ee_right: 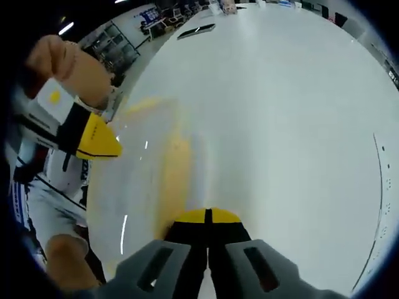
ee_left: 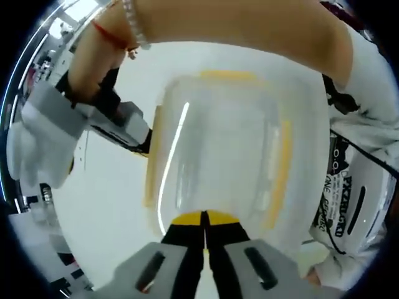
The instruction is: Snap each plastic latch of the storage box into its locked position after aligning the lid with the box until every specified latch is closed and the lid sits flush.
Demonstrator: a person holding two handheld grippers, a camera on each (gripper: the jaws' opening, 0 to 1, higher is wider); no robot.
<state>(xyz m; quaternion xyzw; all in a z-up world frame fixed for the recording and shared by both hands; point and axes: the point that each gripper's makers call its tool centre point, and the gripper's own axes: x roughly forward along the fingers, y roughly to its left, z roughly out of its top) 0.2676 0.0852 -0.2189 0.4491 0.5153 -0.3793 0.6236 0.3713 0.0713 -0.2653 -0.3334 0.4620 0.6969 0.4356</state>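
A clear plastic storage box point(ee_left: 230, 149) with its lid on lies on the white table. Yellow latches show at its far edge point(ee_left: 227, 75), right side point(ee_left: 283, 168) and left side point(ee_left: 151, 162). My left gripper point(ee_left: 204, 218) is shut, its yellow tips against the box's near edge. The right gripper point(ee_left: 144, 144), held by a hand with a bracelet, touches the box's left side. In the right gripper view the box point(ee_right: 143, 187) is blurred, and my right gripper point(ee_right: 207, 216) is shut beside a yellow latch point(ee_right: 174, 171). The left gripper point(ee_right: 107, 148) reaches in from the left.
The white table point(ee_right: 280, 124) stretches wide beyond the box. A person's forearm point(ee_left: 237, 25) crosses the top of the left gripper view, and white clothing with black lettering point(ee_left: 349, 199) sits close on the right. Shelves and desks point(ee_right: 149, 25) stand far off.
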